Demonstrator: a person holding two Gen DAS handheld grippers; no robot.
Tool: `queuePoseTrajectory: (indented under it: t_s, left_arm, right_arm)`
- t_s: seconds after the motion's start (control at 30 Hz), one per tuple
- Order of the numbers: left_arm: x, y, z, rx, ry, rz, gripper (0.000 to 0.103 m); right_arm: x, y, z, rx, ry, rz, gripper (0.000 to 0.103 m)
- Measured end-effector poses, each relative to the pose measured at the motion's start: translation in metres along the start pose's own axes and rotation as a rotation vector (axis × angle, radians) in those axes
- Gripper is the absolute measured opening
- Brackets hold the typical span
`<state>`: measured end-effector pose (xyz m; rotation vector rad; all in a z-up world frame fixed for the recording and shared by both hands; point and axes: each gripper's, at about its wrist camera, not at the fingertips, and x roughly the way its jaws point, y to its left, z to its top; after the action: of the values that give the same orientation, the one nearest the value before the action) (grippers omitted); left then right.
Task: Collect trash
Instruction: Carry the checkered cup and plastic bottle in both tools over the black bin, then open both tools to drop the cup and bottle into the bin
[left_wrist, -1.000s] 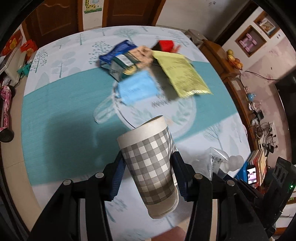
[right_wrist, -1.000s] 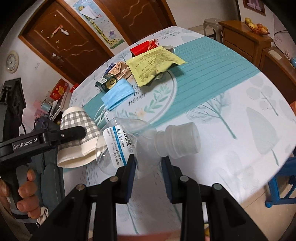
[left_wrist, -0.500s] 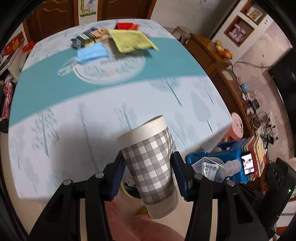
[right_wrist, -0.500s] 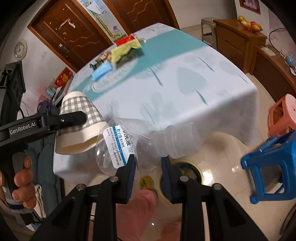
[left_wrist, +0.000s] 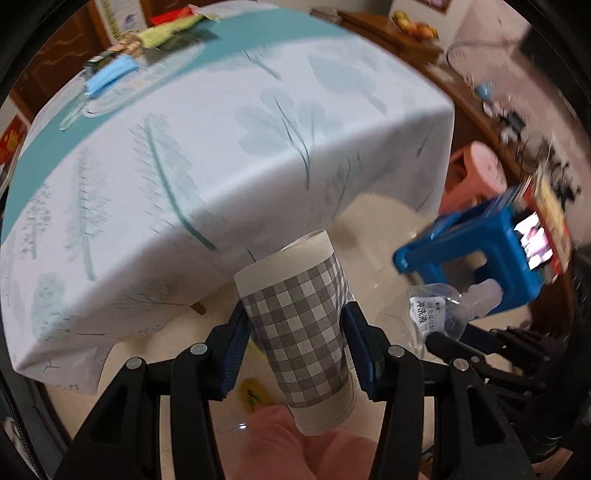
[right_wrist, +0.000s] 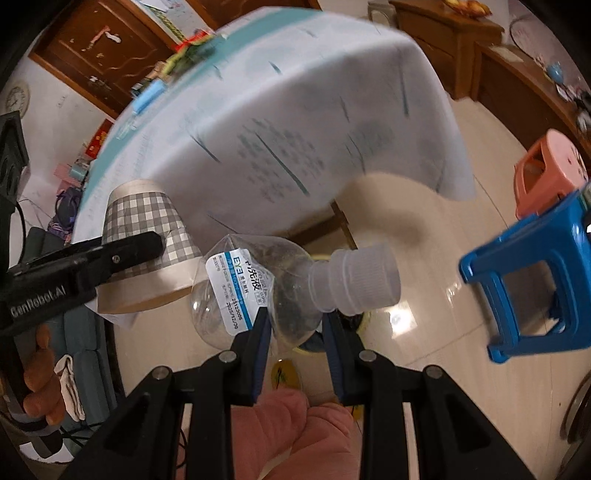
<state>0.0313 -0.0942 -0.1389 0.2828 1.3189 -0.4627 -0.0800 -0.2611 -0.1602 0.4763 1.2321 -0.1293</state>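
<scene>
**Carrying trash to the bin**

The left gripper (left_wrist: 295, 345) pinches a checked paper cup (left_wrist: 301, 328). The right gripper (right_wrist: 295, 332) pinches a squashed plastic bottle (right_wrist: 266, 291). Both hang over the floor, off the table (left_wrist: 221, 155). Next: find a bin and drop them in.

this looks like a lived-in home, probably a dining or living room. a table (left_wrist: 229, 122) under a tree-print cloth stands on a glossy tiled floor (right_wrist: 436, 280), with brown panelled wooden doors (right_wrist: 92, 55) behind it, a wooden sideboard (right_wrist: 454, 33) holding what seems to be fruit, and blue (right_wrist: 535, 280) and pink plastic stools (right_wrist: 546, 162) nearby.
</scene>
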Motion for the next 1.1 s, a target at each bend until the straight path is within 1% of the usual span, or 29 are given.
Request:
queuePoseTrajectory:
  t_s: [0.1, 0.23, 0.4, 0.47, 0.53, 0.63, 0.7, 0.8, 0.87, 0.9, 1.03, 1.07, 1.1]
  left_arm:
    - [0.031, -0.005, -0.009, 0.008, 0.025, 0.011, 0.049]
    - [0.081, -0.005, -0.018, 0.019, 0.038, 0.027, 0.052]
    - [0.137, -0.002, -0.030, 0.038, 0.057, 0.042, 0.060]
    - [0.157, -0.003, -0.036, 0.057, 0.058, 0.057, 0.062]
    - [0.177, 0.000, -0.039, 0.069, 0.064, 0.078, 0.068]
    - [0.203, 0.008, -0.045, 0.070, 0.073, 0.113, 0.071]
    - [0.213, 0.015, -0.048, 0.063, 0.071, 0.118, 0.082]
    - [0.221, 0.028, -0.054, 0.052, 0.059, 0.125, 0.084]
    - [0.223, 0.036, -0.056, 0.041, 0.054, 0.130, 0.089]
    - [0.223, 0.040, -0.057, 0.031, 0.047, 0.131, 0.090]
    - [0.223, 0.056, -0.060, -0.018, 0.039, 0.128, 0.090]
    - [0.224, 0.059, -0.059, -0.028, 0.039, 0.127, 0.090]
    - [0.223, 0.062, -0.060, -0.038, 0.038, 0.128, 0.090]
  right_arm:
    - [0.027, -0.015, -0.011, 0.026, 0.031, -0.012, 0.028]
    - [0.072, -0.032, -0.023, 0.037, 0.074, -0.028, 0.028]
    - [0.130, -0.050, -0.030, 0.031, 0.108, -0.058, 0.028]
    - [0.150, -0.054, -0.031, 0.025, 0.118, -0.066, 0.028]
    - [0.170, -0.056, -0.032, 0.008, 0.122, -0.077, 0.028]
    - [0.201, -0.057, -0.032, -0.014, 0.133, -0.088, 0.029]
    - [0.218, -0.054, -0.032, -0.029, 0.142, -0.095, 0.029]
    - [0.239, -0.047, -0.031, -0.039, 0.158, -0.093, 0.029]
    - [0.253, -0.041, -0.030, -0.050, 0.174, -0.079, 0.029]
    - [0.257, -0.038, -0.029, -0.055, 0.176, -0.077, 0.029]
    - [0.277, -0.026, -0.026, -0.066, 0.201, -0.064, 0.029]
    - [0.277, -0.024, -0.024, -0.062, 0.209, -0.055, 0.033]
    - [0.280, -0.022, -0.022, -0.061, 0.215, -0.046, 0.041]
